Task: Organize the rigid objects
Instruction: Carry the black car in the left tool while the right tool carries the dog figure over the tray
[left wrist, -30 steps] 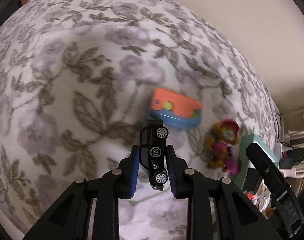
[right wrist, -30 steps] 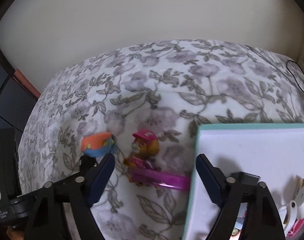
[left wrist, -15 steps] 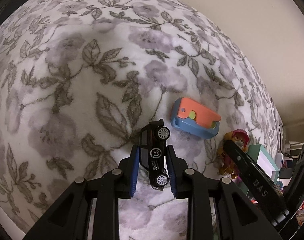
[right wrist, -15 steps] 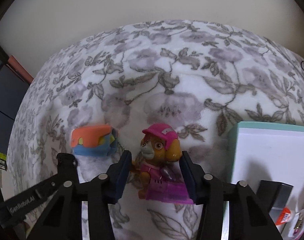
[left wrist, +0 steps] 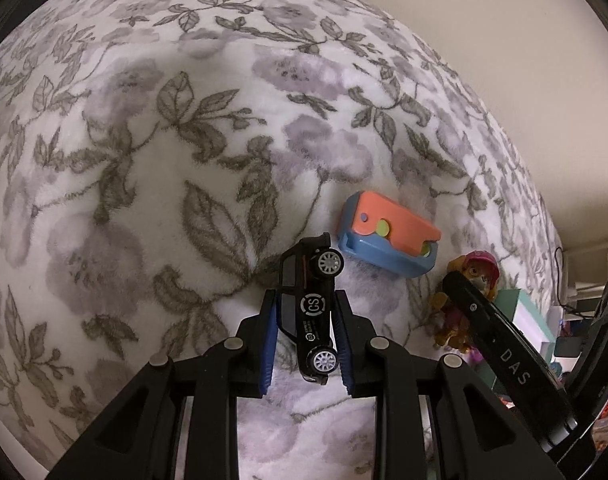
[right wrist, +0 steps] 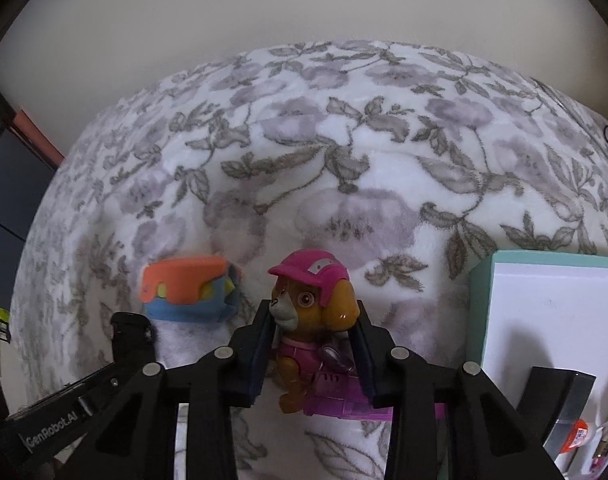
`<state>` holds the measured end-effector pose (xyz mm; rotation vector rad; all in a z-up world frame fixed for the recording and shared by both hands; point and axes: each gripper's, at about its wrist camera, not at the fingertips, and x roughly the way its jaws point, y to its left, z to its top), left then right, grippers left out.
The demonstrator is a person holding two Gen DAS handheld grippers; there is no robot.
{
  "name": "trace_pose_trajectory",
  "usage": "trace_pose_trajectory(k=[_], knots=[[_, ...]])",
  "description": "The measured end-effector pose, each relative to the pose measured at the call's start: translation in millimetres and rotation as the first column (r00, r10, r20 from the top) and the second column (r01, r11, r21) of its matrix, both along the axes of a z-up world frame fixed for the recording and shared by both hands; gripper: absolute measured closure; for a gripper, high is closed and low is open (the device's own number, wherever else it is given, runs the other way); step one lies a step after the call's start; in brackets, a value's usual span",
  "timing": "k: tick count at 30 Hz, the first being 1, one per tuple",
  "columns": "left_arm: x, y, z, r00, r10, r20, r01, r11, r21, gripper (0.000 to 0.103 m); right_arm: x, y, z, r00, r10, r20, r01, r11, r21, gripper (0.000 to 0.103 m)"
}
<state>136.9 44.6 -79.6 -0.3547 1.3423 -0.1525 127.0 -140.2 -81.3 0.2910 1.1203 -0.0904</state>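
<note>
Down on the blanket (right wrist: 344, 160), lowered with the right gripper (right wrist: 314, 344) from a wide straddle to a close pinch. Have just been narrowing its jaws, with the pup (right wrist: 312, 320) between them. By the look of it, now pressing one pad on the snout side and the other on the ear side. Not yet lifted: still sitting on its magenta base on the cloth, near the box (right wrist: 480, 280) at the right.

Over on the other side, no change worth telling: clamped hard with the left gripper (left wrist: 304, 332) on the car (left wrist: 310, 308), held nose-up by roof and underside, clear of the blanket and just short of the block (left wrist: 388, 240).

For the task, probably means a second toy secured, so both hands loaded and ready to carry toward the box. Leaves only the block lying loose on the blanket.

Counted:
- one car, in the left grip
- one pup, in the right grip
- one orange-and-blue block, free, between the two grippers
- one teal-rimmed box, mostly bare white inside
- a few small bits in the box's near corner, too cramped to count or name
- two grippers, neither slack
</note>
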Motion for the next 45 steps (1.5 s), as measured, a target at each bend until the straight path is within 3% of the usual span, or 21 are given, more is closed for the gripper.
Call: trace_pose_trajectory(k=[9, 18, 33, 45], knots=[[5, -3, 18, 0.999, -0.003, 0.051, 0.004, 1.0, -0.025, 0.076, -6, 1, 38, 0.994, 0.011, 0.112, -0.013, 1.0, 0.017, 0.064], [1, -7, 56, 0.988, -0.021, 0.15, 0.025, 0.999, -0.025, 0.076, -32, -8, 81, 0.979, -0.01, 0.202, 0.005, 1.0, 0.022, 0.064], [-30, -54, 101, 0.955, -0.153, 0.255, 0.166, 0.986, -0.029, 0.076, -127, -83, 115, 0.954, -0.213, 0.209, 0.214, 0.977, 0.018, 0.064], [-66, -114, 130, 0.899, -0.284, 0.333, 0.289, 0.957, 0.034, 0.076, -182, -148, 122, 0.912, -0.36, 0.198, 0.357, 0.933, 0.048, 0.064]])
